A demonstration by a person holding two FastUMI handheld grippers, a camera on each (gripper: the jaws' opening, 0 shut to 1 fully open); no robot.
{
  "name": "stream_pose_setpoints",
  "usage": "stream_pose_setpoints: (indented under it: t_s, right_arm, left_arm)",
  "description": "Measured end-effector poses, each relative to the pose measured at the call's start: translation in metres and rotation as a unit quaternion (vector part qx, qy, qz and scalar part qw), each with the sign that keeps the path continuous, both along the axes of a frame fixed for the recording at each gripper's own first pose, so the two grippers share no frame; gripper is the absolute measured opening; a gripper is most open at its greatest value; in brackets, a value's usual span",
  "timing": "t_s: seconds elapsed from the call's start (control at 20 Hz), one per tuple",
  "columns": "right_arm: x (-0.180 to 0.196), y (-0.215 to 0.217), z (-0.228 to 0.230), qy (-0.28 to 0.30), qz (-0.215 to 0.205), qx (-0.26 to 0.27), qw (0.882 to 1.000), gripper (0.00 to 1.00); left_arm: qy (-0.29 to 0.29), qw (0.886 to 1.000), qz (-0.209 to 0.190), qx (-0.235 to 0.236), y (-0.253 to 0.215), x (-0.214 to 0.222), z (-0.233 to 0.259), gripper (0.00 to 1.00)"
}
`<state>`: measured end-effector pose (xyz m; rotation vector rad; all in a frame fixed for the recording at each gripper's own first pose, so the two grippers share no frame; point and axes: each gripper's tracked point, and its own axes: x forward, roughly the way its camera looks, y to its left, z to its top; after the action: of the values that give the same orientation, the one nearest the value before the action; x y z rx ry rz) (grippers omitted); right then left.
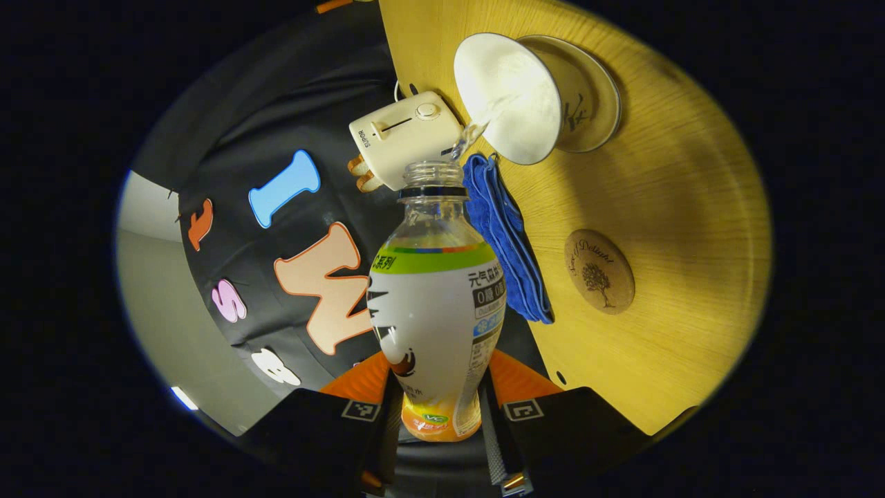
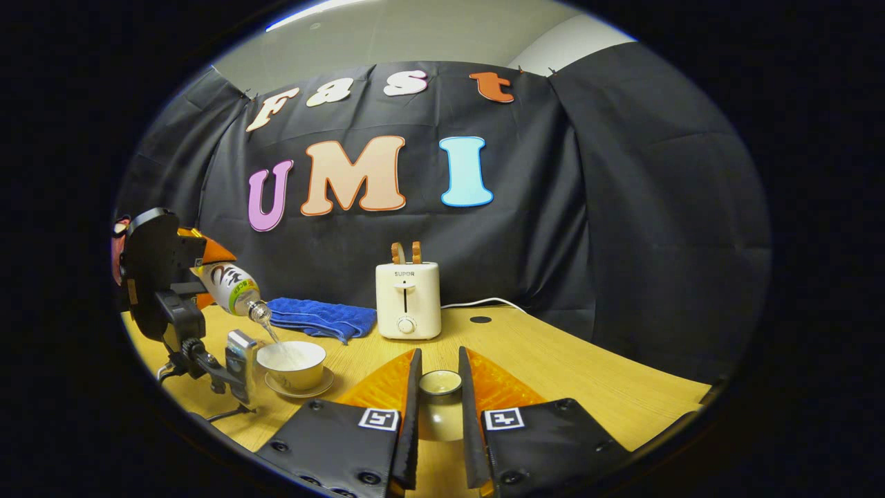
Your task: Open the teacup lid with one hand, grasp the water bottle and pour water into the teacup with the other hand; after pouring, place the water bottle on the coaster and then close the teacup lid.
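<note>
Pouring was under way: your left gripper (image 1: 439, 408) had both fingers pinched on the lower body of the water bottle (image 1: 435, 311), which was tipped so that its uncapped mouth pointed at the teacup (image 1: 508, 97), and a thin stream of water ran from the mouth into the cup. In the right gripper view you could see the same bottle (image 2: 231, 287) slanting neck-down above the teacup (image 2: 291, 363), which sat on its saucer (image 2: 325, 382) on the wooden table (image 2: 574, 373), with the left gripper (image 2: 169, 277) up behind the bottle at the left edge. Your right gripper (image 2: 440, 387) had its fingers closed on the teacup lid (image 2: 440, 382), gripping it from both sides and holding it away from the cup, to the cup's right in that view. The round coaster (image 1: 599, 271) lay bare on the table (image 1: 691, 207), near the cup but apart from it. A folded blue towel (image 1: 508, 242) lay between the coaster and the white toaster (image 1: 404, 138), and the toaster stood near the back edge of the table with two slices showing in its top (image 2: 406, 252).
</note>
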<state>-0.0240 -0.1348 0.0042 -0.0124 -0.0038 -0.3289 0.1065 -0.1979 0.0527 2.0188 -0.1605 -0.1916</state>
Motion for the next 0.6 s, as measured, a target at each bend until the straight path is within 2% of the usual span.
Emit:
stream_pose_setpoints:
  t_s: [0.45, 0.6]
  right_arm:
    - [0.001, 0.0, 0.0, 0.0, 0.0, 0.0, 1.0, 0.3]
    - [0.0, 0.001, 0.0, 0.0, 0.002, 0.0, 1.0, 0.31]
  left_arm:
    - [-0.033, 0.998, -0.022, 0.05, -0.013, -0.003, 0.038, 0.48]
    - [-0.04, 0.997, -0.026, 0.054, -0.015, -0.005, 0.044, 0.49]
